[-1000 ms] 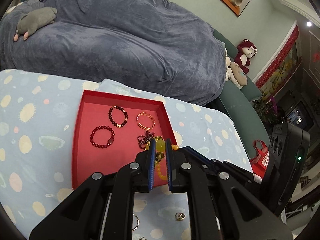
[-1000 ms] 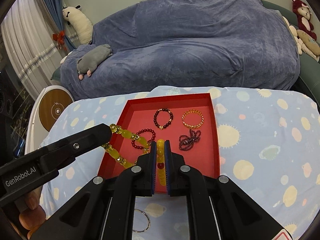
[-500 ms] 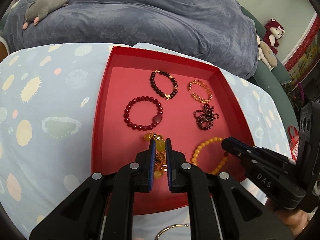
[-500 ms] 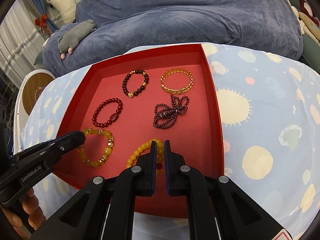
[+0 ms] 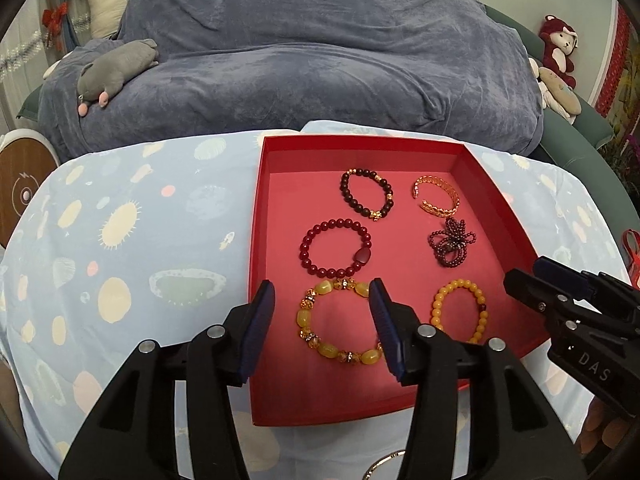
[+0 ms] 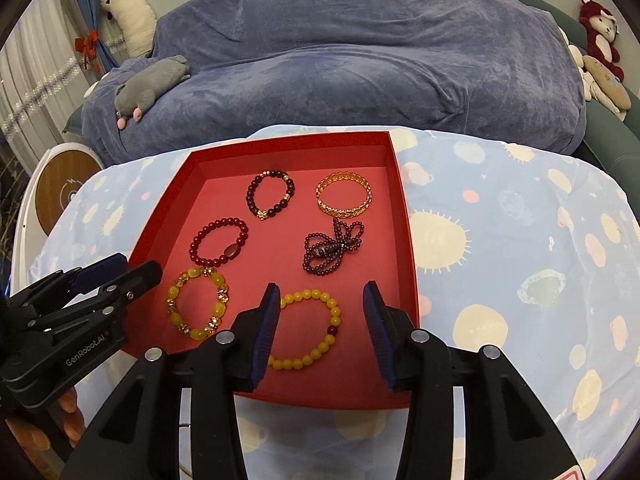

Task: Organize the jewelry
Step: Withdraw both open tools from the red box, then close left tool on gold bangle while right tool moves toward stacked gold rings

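Behind everything, filling the upper half of both views, a blue-grey throw covers a sofa, with a grey plush animal at its upper left. Below it spreads a pale blue patterned cloth, and on that sits the red tray, centre frame.

Six bracelets lie flat in the tray, apart from one another. At the bottom of the left wrist view, the chunky yellow bracelet lies between the fingertips of the left gripper, whose jaws have just been opening and now stand half apart, pressing on nothing. Lower centre in the right wrist view, the round-bead yellow bracelet lies partly between the tips of the right gripper, likewise just opened and clear of the beads.

Both strung pieces look light, limp and smooth-beaded; they would likely sag and roll, so pinching across one bead or the cord should hold best. By contrast, the gold cuff in the tray's upper right looks stiff and could be pinched on its band.

Readable writing: "GenRobot.AI" on the left gripper at lower left in the right wrist view, and "DAS" on the right gripper at lower right in the left wrist view.
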Available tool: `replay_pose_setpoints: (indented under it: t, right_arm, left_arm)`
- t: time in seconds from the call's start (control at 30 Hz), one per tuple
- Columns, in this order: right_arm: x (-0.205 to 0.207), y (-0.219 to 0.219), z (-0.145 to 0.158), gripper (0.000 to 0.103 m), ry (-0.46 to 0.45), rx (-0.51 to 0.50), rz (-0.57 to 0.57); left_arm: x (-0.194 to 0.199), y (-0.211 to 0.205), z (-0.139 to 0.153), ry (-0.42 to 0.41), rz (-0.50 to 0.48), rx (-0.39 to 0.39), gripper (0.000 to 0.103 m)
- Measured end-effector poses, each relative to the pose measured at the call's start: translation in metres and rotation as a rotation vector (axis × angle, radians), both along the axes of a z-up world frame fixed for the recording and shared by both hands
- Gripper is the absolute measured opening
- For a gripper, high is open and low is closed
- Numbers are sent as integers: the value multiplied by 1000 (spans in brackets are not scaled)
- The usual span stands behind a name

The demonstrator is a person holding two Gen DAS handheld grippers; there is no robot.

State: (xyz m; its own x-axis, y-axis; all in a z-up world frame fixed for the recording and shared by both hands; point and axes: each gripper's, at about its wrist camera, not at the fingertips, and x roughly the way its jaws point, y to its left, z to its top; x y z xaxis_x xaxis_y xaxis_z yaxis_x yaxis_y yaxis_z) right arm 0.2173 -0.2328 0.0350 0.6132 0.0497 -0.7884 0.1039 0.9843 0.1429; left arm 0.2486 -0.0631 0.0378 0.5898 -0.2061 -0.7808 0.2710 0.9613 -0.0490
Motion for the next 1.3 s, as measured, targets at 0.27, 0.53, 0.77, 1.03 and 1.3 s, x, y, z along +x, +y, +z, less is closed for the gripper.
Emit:
replay_pose_setpoints:
  t: [0.27, 0.53, 0.77, 1.03, 1.3]
  right_arm:
    - [-38, 3, 22, 42, -26, 6, -2]
    - [-75, 9, 31, 42, -32, 15, -4]
    - [-101, 9, 37, 42, -37, 22, -19]
    - [-137, 4, 20, 42, 6, 17, -49]
    - [-170, 0, -6, 42, 65, 16, -75]
  left_arm:
    - [-34, 2, 20, -14, 5, -16, 47]
    - [-66, -1, 34, -22, -10, -23, 47]
    - [-89, 1, 36, -14, -10, -26, 47]
    - [-117, 15, 24, 17, 8, -15, 52]
    - [-147, 27, -1, 58, 28, 14, 68]
